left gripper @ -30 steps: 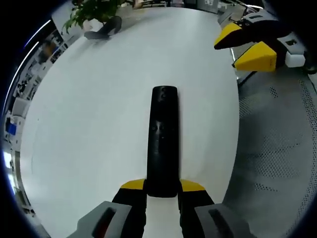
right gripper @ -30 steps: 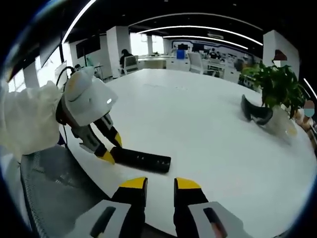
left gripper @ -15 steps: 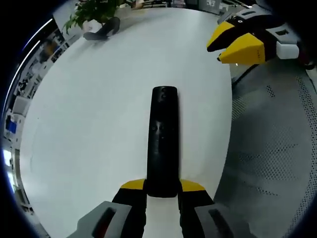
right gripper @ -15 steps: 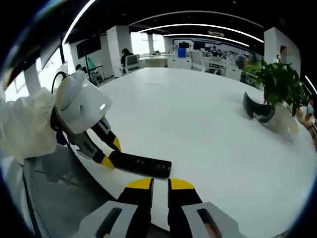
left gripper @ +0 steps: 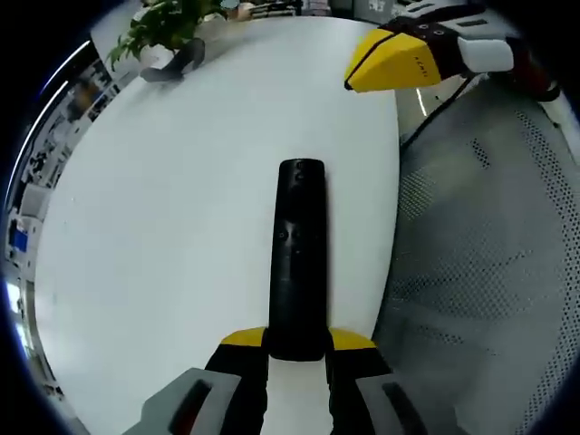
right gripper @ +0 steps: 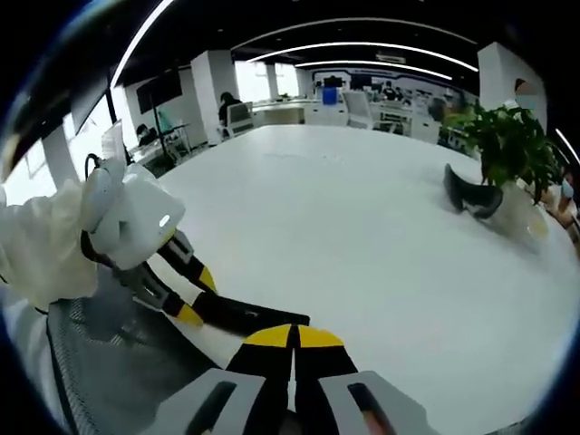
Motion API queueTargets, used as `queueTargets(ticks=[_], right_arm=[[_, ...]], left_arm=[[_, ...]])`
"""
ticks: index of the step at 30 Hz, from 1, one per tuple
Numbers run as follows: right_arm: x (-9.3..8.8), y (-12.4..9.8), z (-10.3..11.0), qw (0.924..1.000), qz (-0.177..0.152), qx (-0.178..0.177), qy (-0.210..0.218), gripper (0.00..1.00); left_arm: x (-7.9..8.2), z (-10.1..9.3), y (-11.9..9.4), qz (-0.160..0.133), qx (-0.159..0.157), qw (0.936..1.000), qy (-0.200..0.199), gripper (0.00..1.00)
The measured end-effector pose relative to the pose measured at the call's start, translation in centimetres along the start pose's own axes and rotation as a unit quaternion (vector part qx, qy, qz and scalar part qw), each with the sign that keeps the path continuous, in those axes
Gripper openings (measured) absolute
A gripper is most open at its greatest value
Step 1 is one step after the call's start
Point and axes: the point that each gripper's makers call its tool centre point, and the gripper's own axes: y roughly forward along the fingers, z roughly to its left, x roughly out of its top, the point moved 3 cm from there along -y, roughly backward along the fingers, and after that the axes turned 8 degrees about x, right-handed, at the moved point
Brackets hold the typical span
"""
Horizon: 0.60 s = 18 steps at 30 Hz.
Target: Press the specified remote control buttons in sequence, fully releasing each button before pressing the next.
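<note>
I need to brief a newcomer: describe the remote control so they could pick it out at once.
Start at the big white table and go to the edge beside the mesh chair seat. There the left gripper clamps one end of the remote control. It is long, slim and black, unlike the potted plant far across the table.

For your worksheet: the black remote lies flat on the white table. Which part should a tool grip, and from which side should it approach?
Grip the remote across its narrow width at the near end, coming in along its length, as the left tool does. It is long, slim and flat, so its parallel long sides suit two jaws, and the buttons farther up stay uncovered.
</note>
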Motion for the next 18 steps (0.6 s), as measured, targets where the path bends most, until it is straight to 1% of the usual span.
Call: queueTargets(ticks=[4,11,16,18], right_arm=[[0.0,0.0,0.0,1.0,0.003,0.002,0.007,0.0],[-0.7,0.5,0.0,0.9993,0.029,0.01,0.023,0.0],[-1.6,1.0,0.1,0.9974,0.062,0.017,0.031,0.0],[-2.7,1.2,0.2,0.9937,0.1,0.027,0.043,0.0]], left_arm=[[0.0,-0.5,-0.1,0.002,0.002,1.0,0.0,0.23],[-0.1,-1.5,-0.4,0.003,0.005,0.9999,-0.01,0.23],[-0.2,-1.7,-0.4,-0.007,0.005,0.9999,-0.015,0.23],[-0.3,-1.7,-0.5,-0.015,0.004,0.9998,-0.015,0.23]])
